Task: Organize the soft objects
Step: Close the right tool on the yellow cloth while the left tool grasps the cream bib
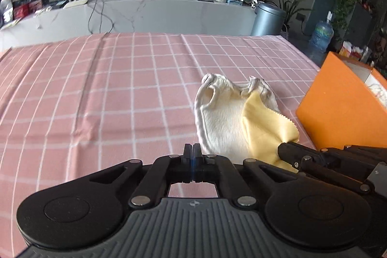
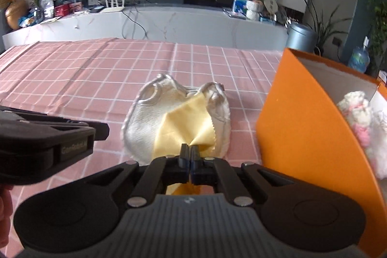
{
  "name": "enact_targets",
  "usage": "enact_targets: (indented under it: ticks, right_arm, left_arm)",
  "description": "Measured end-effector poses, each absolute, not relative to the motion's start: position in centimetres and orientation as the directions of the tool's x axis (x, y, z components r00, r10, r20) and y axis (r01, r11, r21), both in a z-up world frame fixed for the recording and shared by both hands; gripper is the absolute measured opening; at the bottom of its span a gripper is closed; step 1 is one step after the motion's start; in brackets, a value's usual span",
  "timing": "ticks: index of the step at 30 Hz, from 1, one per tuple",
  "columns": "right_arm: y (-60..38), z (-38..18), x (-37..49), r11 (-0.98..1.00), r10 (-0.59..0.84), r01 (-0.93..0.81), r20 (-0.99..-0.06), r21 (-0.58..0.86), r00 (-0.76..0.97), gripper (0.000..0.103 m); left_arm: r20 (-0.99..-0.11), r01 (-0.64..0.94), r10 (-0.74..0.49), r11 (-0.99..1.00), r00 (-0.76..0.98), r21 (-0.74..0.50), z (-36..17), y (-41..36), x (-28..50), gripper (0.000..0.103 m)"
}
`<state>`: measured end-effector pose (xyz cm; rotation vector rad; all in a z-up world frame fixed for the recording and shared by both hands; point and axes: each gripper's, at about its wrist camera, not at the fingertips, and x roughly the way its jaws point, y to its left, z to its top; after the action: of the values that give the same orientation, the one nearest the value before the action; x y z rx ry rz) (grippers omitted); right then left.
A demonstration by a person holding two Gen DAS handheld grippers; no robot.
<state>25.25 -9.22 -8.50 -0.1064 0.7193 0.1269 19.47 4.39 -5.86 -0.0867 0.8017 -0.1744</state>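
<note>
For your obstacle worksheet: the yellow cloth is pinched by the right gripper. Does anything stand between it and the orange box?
Nothing visible does. The yellow cloth lies on the white garment; only bare tablecloth separates it from the orange box.

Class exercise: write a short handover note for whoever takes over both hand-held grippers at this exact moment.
Left hand-held gripper: shut, nothing in it, over the pink checked tablecloth.
Right hand-held gripper: shut on the near edge of the yellow cloth.
Things: the yellow cloth lies across a white fabric pouch on the tablecloth; the orange box stands just to their right.
Done: fluffy white-and-pink items already sit in the box.
Left: probably move the yellow cloth, then the pouch, into the box.
</note>
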Motion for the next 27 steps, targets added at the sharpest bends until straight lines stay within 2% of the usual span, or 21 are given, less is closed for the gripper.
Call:
enact_targets:
  ticks: [6,9,11,13,14,15,16,17,18,21,27]
  right_arm:
    - [-10.1,-7.9,23.3,0.992,0.040,-0.110,-0.654,-0.067,0.756,0.000]
    - [-10.9,-7.0,23.8,0.994,-0.016,-0.054,-0.611,-0.096,0.791,0.000]
    - [-11.2,-6.8,24.6,0.994,-0.041,-0.027,-0.596,-0.105,0.802,0.000]
    - [-11.4,-7.1,25.8,0.996,-0.032,-0.029,-0.625,-0.087,0.780,0.000]
    - [-11.6,-7.3,26.1,0.998,-0.027,-0.018,-0.632,-0.065,0.774,0.003]
    - [-11.8,-7.4,26.3,0.999,-0.024,-0.008,-0.631,-0.048,0.776,0.012]
    - [-11.8,-7.5,26.4,0.999,-0.015,-0.012,-0.627,-0.039,0.779,0.022]
    - [-11.7,-7.6,26.4,0.999,-0.009,-0.015,-0.623,-0.033,0.782,0.038]
    - [-11.5,-7.9,26.5,0.999,0.004,-0.025,-0.623,-0.025,0.782,0.041]
    - [-11.2,-8.8,27.3,1.000,-0.001,-0.016,-0.648,-0.021,0.761,0.045]
    - [-11.6,-10.6,28.8,0.999,0.024,-0.001,-0.691,0.033,0.723,0.042]
  left_arm:
    - [-0.715,0.084,-0.205,0.976,0.668,-0.201,-5.3,5.7,17.0,0.002]
    - [-0.708,0.086,-0.232,0.968,0.667,-0.236,-5.0,5.4,17.3,0.016]
    - [-0.702,0.082,-0.249,0.961,0.667,-0.262,-4.9,5.3,17.9,0.030]
    - [-0.700,0.079,-0.260,0.957,0.665,-0.280,-5.1,5.1,19.0,0.034]
    - [-0.702,0.079,-0.266,0.955,0.661,-0.287,-5.2,5.0,19.6,0.037]
    - [-0.702,0.081,-0.276,0.951,0.657,-0.298,-5.4,4.9,20.2,0.039]
    - [-0.698,0.085,-0.286,0.947,0.657,-0.308,-5.6,4.9,20.7,0.042]
    - [-0.691,0.088,-0.292,0.945,0.661,-0.315,-5.8,4.8,21.2,0.047]
    - [-0.684,0.090,-0.296,0.943,0.666,-0.320,-6.0,4.8,21.8,0.050]
    - [-0.686,0.081,-0.299,0.940,0.663,-0.332,-6.7,4.7,23.3,0.054]
    - [-0.694,0.115,-0.290,0.951,0.659,-0.288,-7.8,3.6,25.2,0.057]
